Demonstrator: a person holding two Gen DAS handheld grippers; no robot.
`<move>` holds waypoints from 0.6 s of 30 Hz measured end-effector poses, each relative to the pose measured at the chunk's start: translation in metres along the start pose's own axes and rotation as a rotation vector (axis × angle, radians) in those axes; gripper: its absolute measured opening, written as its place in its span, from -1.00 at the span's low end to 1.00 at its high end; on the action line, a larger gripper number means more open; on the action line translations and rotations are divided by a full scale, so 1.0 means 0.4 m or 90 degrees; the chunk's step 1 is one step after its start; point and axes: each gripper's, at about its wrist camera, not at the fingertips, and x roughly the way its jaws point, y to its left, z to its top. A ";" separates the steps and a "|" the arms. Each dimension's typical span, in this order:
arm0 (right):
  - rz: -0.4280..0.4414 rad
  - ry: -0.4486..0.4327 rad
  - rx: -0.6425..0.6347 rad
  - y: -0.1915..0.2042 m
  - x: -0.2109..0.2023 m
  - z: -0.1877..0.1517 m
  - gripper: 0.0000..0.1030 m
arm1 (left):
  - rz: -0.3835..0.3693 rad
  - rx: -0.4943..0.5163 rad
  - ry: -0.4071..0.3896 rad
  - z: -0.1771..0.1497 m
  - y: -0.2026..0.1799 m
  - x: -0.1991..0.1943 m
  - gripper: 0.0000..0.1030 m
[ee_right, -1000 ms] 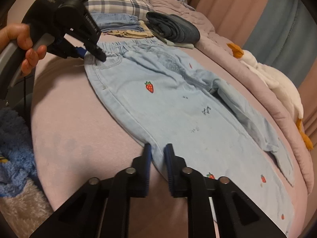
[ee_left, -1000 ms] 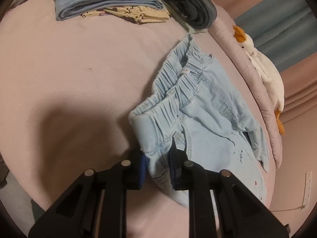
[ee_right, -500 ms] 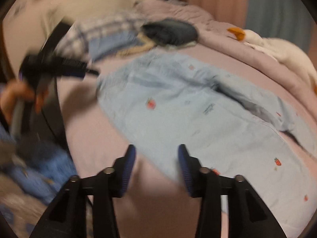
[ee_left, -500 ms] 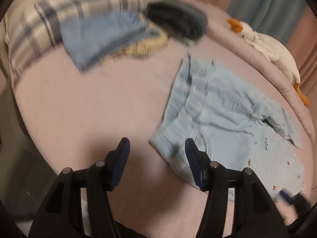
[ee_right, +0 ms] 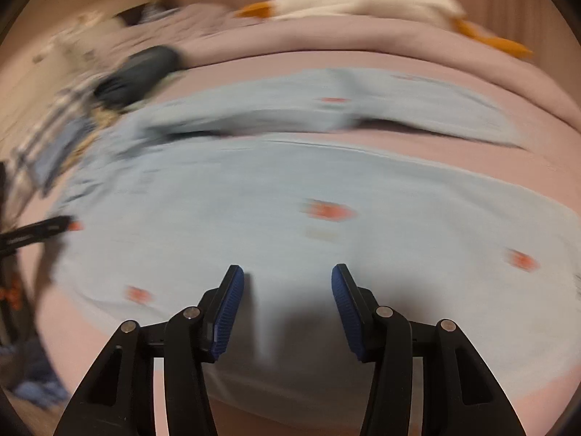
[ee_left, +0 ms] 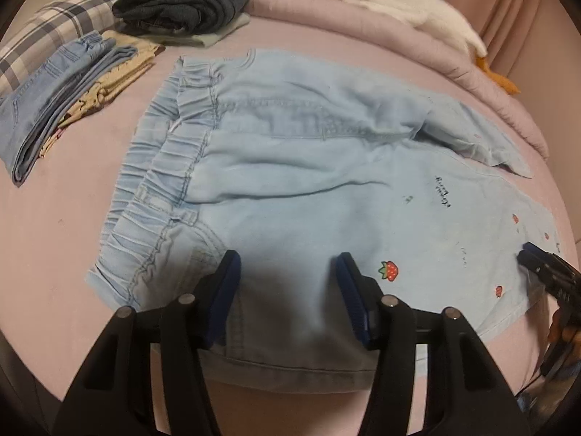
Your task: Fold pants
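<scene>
Light blue pants (ee_left: 297, 167) with strawberry prints lie spread on the pink bed, their elastic waistband (ee_left: 159, 167) at the left. My left gripper (ee_left: 287, 265) hangs open over the near side seam below the waistband, nothing between its fingers. In the blurred right wrist view the same pants (ee_right: 290, 200) fill the middle, both legs running rightward. Over the near leg my right gripper (ee_right: 287, 276) is open and holds nothing. The right gripper's tip (ee_left: 544, 265) shows at the left view's right edge.
Folded dark jeans (ee_left: 185, 3) and a stack of folded blue and cream clothes (ee_left: 69, 87) lie beyond the waistband, next to a plaid pillow (ee_left: 47, 32). A white plush goose (ee_left: 395, 0) rests on the rolled quilt (ee_left: 399, 47) along the far side.
Both grippers let go of the pants and opened wide. Each pulled back and swung round, so the pants now lie flat and spread before them.
</scene>
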 end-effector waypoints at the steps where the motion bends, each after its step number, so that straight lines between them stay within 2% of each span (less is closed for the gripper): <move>1: -0.022 -0.001 0.017 -0.043 -0.013 -0.008 -0.02 | 0.008 0.005 0.001 0.000 0.005 -0.002 0.07; 3: -0.057 -0.007 0.060 -0.136 -0.041 -0.026 -0.03 | 0.038 0.006 0.007 -0.002 0.021 0.001 0.06; 5: -0.115 -0.004 0.094 -0.210 -0.064 -0.039 -0.03 | -0.002 -0.022 0.003 -0.003 0.053 -0.004 0.06; 7: -0.169 0.000 0.121 -0.265 -0.084 -0.039 -0.03 | -0.010 -0.030 0.006 0.002 0.062 -0.008 0.06; 10: -0.278 0.029 0.160 -0.320 -0.089 -0.019 -0.02 | 0.017 -0.029 -0.007 0.022 0.055 -0.023 0.11; 12: -0.301 0.027 0.155 -0.307 -0.093 0.012 -0.02 | 0.012 -0.033 -0.024 0.042 0.060 -0.039 0.20; 13: -0.288 0.016 0.137 -0.288 -0.096 0.029 -0.02 | 0.006 -0.039 -0.033 0.057 0.068 -0.041 0.30; 15: -0.219 -0.001 0.091 -0.216 -0.077 0.078 -0.01 | 0.012 -0.047 -0.044 0.081 0.081 -0.044 0.40; 18: -0.110 -0.017 0.033 -0.111 -0.028 0.149 -0.01 | 0.027 -0.053 -0.052 0.129 0.107 -0.027 0.40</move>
